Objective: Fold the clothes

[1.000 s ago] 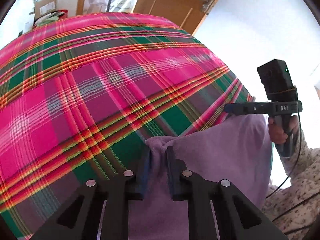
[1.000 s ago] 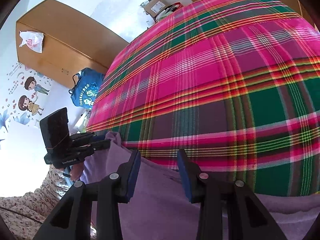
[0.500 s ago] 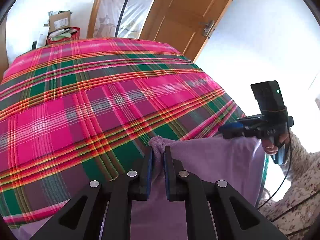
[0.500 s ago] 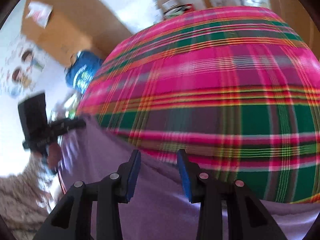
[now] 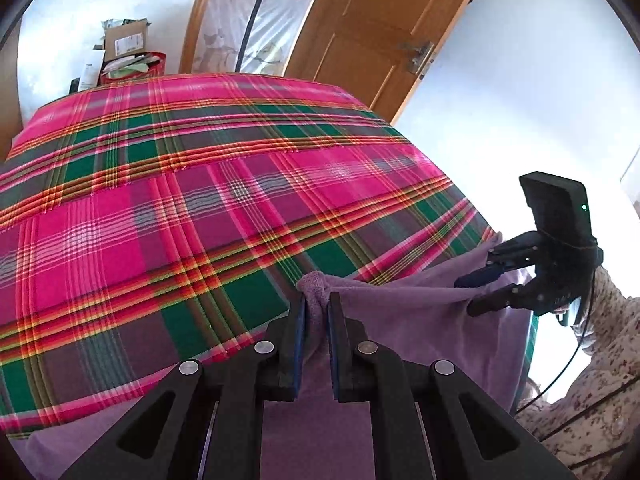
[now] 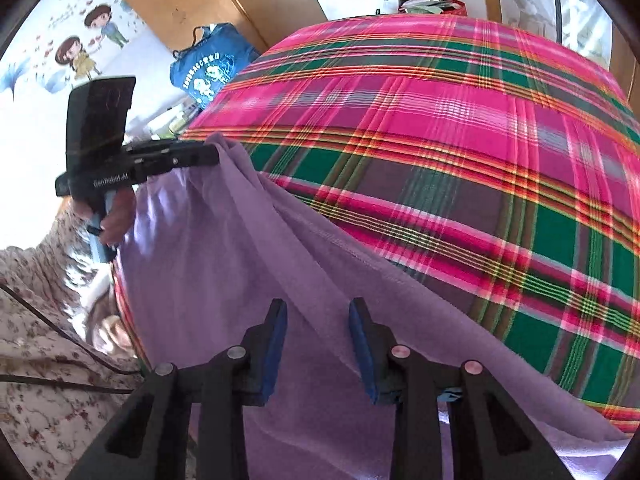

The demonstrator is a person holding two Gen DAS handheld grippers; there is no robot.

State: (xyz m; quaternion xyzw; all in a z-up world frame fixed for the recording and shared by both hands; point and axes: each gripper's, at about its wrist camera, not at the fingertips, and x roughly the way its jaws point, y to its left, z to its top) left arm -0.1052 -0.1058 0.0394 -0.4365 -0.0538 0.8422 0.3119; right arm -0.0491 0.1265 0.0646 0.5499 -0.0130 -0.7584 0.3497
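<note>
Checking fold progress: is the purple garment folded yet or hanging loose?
Loose: the purple garment hangs unfolded over the plaid bed edge, one corner pinched in the left gripper.

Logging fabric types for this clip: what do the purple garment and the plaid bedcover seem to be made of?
Purple garment: seemingly soft fleece or brushed knit, matte, with a fuzzy bunched edge at the left gripper. Plaid bedcover: apparently thin woven cotton, flat, with crisp yarn-dyed stripes.

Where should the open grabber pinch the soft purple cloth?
Pinch the soft purple cloth on its raised top hem, coming from above. The left gripper already holds one bunched corner, and the hem runs straight between the right gripper's closing jaws.
</note>
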